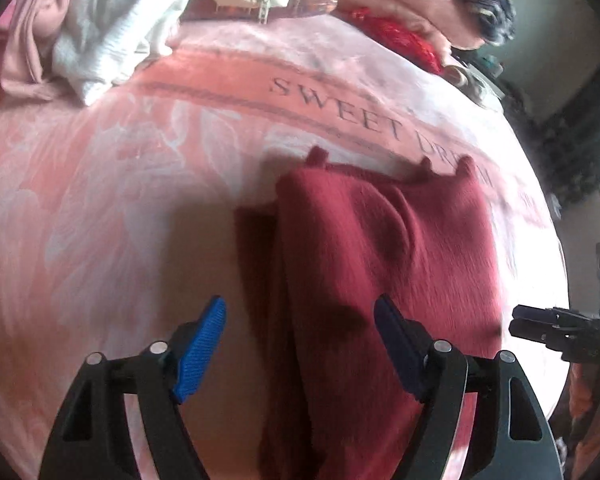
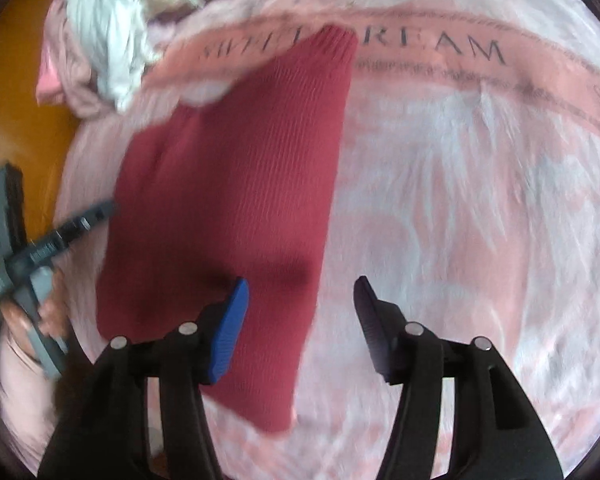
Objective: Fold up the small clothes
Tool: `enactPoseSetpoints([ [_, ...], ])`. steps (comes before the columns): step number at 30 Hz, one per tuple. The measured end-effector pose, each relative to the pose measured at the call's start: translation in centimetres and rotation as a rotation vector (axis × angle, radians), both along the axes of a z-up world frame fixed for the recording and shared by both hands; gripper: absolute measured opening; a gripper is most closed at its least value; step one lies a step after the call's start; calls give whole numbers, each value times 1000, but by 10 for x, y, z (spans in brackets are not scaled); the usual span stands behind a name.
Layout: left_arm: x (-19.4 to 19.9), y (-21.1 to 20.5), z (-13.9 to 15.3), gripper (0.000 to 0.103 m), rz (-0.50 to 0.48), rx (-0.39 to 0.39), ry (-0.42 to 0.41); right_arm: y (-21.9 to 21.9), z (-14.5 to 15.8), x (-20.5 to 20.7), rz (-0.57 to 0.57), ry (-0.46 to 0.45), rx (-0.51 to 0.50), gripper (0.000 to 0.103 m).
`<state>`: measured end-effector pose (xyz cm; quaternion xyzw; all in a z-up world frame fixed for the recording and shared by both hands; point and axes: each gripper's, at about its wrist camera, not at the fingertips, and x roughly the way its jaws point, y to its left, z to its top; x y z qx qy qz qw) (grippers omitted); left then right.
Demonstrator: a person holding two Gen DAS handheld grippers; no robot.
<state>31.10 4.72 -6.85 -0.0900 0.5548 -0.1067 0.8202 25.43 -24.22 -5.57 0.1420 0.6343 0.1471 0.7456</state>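
A dark red ribbed knit garment (image 1: 384, 264) lies flat in a long folded strip on a pink blanket; it also shows in the right wrist view (image 2: 236, 184). My left gripper (image 1: 300, 344) is open and empty, hovering above the garment's near left edge. My right gripper (image 2: 300, 320) is open and empty, above the garment's near right edge. The right gripper's tip (image 1: 548, 324) shows at the right edge of the left wrist view. The left gripper (image 2: 40, 248) shows at the left of the right wrist view.
The pink blanket (image 1: 140, 168) printed "SWEET DREAM" covers the bed. A heap of white and pale pink clothes (image 1: 92, 32) lies at the far left, also in the right wrist view (image 2: 104, 32). Red and striped fabrics (image 1: 404, 36) are piled at the far right.
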Motion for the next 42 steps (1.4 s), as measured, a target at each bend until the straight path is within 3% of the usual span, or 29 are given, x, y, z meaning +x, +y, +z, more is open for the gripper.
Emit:
enactPoseSetpoints([
  [2,8,1,-7,72,-2,21,0,-2,-12,10,-26,15,45,57],
  [5,13,-5,-14,21,-15,-27,14,-3,-28,18,-23,31,74,57],
  [6,11,-5,-12,13,7,-28,-9,-8,-27,22,-18,24,87,57],
  [10,-3,3,15,10,25,-15,-123,-8,-25,21,-12,5,96,58],
  [12,-6,11,20,10,29,-3,-125,-7,-23,20,-5,3,110,58],
  [16,3,11,-23,11,46,58,-16,-6,-26,18,-9,9,97,58],
  [20,3,-8,-26,12,-1,163,-64,-3,-25,20,-10,2,73,58],
  [22,1,-5,-19,17,-4,135,-66,-5,-21,20,0,-1,70,58],
  [23,-1,-3,-15,30,-2,125,-67,-7,-19,19,6,0,76,58],
  [24,-4,1,-11,58,2,119,-62,-7,-16,17,21,3,91,59],
  [26,-12,9,-6,77,14,74,-54,-8,-8,12,56,3,115,60],
  [30,-33,15,-7,85,-32,-70,42,-5,2,-3,132,-7,111,64],
  [36,-43,8,-27,88,-78,-59,81,6,-14,-12,166,50,111,65],
  [40,-39,7,-33,88,-77,-102,75,8,-18,-8,155,67,133,69],
  [42,-35,4,-36,96,-81,-90,76,10,-23,-8,136,78,136,71],
])
